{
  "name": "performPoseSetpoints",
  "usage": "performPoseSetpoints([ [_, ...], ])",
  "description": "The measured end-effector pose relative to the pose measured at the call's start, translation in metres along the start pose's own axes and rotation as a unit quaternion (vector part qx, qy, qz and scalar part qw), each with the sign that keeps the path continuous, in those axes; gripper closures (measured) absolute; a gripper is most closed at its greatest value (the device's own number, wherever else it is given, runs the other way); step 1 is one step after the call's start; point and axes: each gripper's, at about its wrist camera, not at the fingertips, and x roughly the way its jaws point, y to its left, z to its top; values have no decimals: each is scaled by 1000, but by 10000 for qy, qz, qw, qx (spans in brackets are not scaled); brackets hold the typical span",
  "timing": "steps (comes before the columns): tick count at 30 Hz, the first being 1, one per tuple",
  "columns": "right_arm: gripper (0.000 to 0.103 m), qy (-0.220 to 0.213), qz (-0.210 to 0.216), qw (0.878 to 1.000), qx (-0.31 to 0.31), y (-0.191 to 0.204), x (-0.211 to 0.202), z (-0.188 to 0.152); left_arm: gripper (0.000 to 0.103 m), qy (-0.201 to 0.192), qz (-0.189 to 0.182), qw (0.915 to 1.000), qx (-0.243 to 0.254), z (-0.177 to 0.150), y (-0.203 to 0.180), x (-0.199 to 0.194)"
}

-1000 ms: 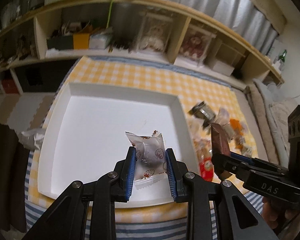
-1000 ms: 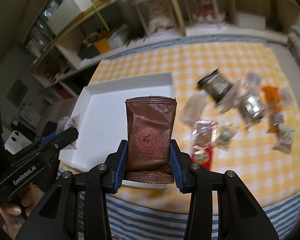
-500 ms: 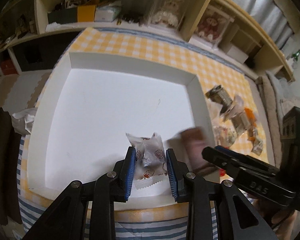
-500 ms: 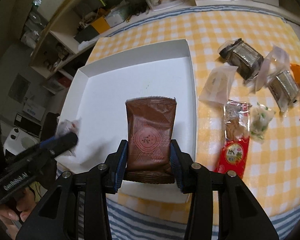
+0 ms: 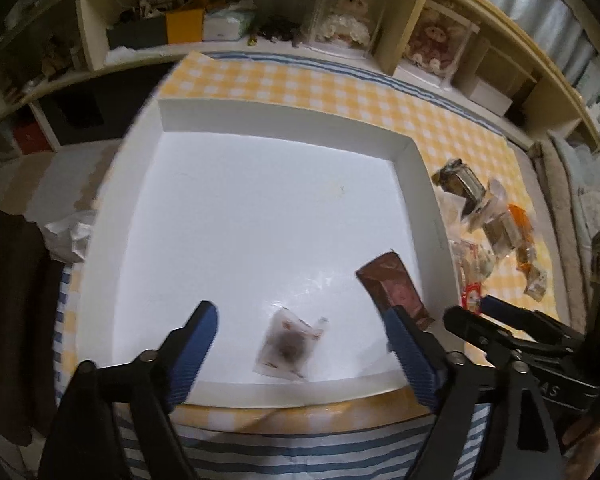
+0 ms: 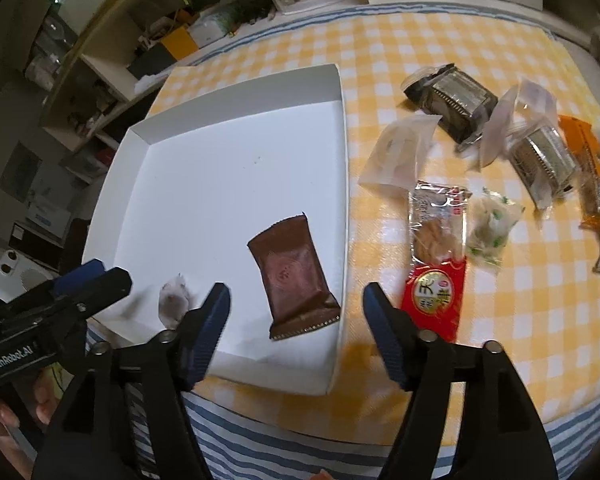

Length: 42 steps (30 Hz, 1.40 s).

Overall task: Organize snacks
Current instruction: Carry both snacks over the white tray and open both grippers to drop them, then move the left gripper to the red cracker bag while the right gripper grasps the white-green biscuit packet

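Snacks in the white tray (image 6: 342, 92): two. One brown foil packet (image 6: 294, 274) lies flat near the tray's right wall, toward the near edge; one small clear-wrapped sweet (image 5: 290, 346) with a dark filling lies to its left, also near the front wall, apart from the packet. Outside the tray, on the yellow checked cloth (image 6: 400, 36), about eight to ten more wrapped snacks lie scattered; exact count uncertain where they overlap at the far right. Identifiable: two dark foil-and-clear packs (image 6: 454, 98), one pale translucent pouch (image 6: 400, 152), one clear-and-red cracker pack (image 6: 436, 256), one clear wrapper with green print (image 6: 490, 232), one orange wrapper (image 6: 584, 144). Left gripper (image 5: 304, 344): jaws spread wide and opening, the clear-wrapped sweet lies between them on the tray floor, pads not touching it. Right gripper (image 6: 296, 312): jaws wide and opening, brown packet lies between them, released, no pad contact. Cloth's near hem is blue-and-white striped (image 6: 300, 432). Open shelving (image 5: 392, 40) stands behind the table.
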Motion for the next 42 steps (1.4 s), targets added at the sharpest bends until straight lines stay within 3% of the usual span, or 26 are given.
performPoseSetpoints([
  [3,15,-20,-130,9998,-115,3,-5,-4,0,-59,66,10000,33,-5,-2,-6],
  [7,0,-86,-276,9992,-267,6,-13,-9,0,-20,118,9999,93,-9,-5,-9],
  [16,0,-254,-409,9979,-429,10,-28,-15,0,-9,178,9998,103,-9,-4,-18],
  [29,0,-486,-576,9959,-498,8,-54,-21,0,-280,-65,9996,77,-17,-5,-44],
  [42,0,-800,-817,9927,-376,-20,-97,-24,0,-749,-579,9951,287,-30,-26,-69],
])
